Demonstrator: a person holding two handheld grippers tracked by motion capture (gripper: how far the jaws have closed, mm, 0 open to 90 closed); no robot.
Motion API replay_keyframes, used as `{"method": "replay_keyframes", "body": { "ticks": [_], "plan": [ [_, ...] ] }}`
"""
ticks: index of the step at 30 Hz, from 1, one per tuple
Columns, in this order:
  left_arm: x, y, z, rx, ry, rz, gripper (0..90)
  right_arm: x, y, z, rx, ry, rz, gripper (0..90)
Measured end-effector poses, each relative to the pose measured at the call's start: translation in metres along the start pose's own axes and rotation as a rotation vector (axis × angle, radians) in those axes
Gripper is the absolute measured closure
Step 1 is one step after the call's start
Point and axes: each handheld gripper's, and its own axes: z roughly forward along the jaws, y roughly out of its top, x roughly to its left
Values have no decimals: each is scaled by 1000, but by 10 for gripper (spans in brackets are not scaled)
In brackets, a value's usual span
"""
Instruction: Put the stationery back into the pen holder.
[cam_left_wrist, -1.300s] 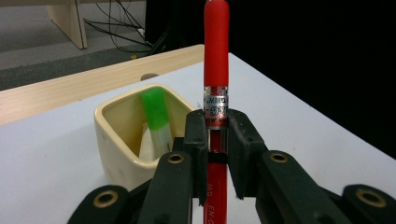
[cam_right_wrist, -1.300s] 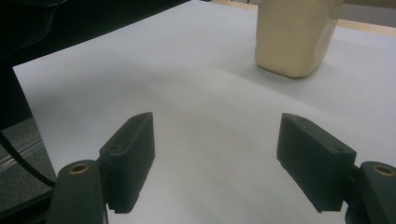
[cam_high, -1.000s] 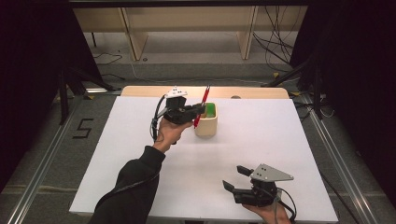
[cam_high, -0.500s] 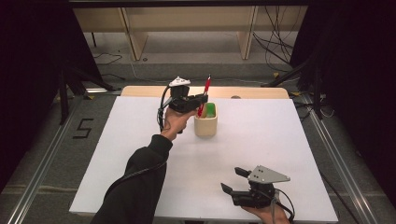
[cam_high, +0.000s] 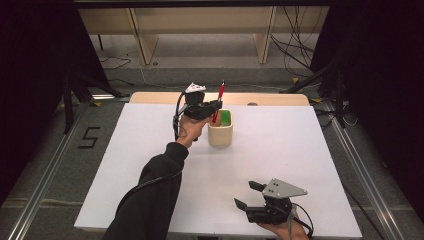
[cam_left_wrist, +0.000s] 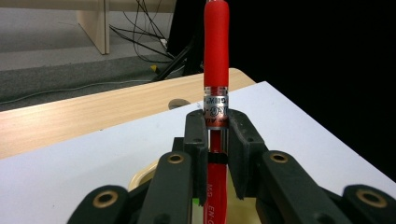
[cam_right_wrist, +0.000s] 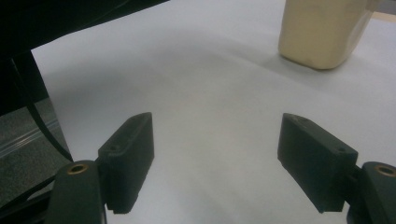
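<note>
White tabletop (cam_high: 150, 150) is carrying the work. At ten o'clock I'm clamping my left gripper (cam_high: 214, 106) on the red pen (cam_high: 219, 97), upright, its tip over the beige cup (cam_high: 220, 131) — a light, stiff, slick barrel, best pinched mid-shaft just under its label band. That forearm is stretching out, wrist level. At five o'clock my right gripper (cam_high: 245, 194) is resting low, jaws spread wide — empty, I judge.
</note>
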Motion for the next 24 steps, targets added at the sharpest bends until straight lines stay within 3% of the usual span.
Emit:
{"method": "replay_keyframes", "body": {
  "ticks": [24],
  "plan": [
    [-2, -8, 12, -10, 23, -21, 787, 6, -1, 5, 23, 27, -38, 280]
  ]
}}
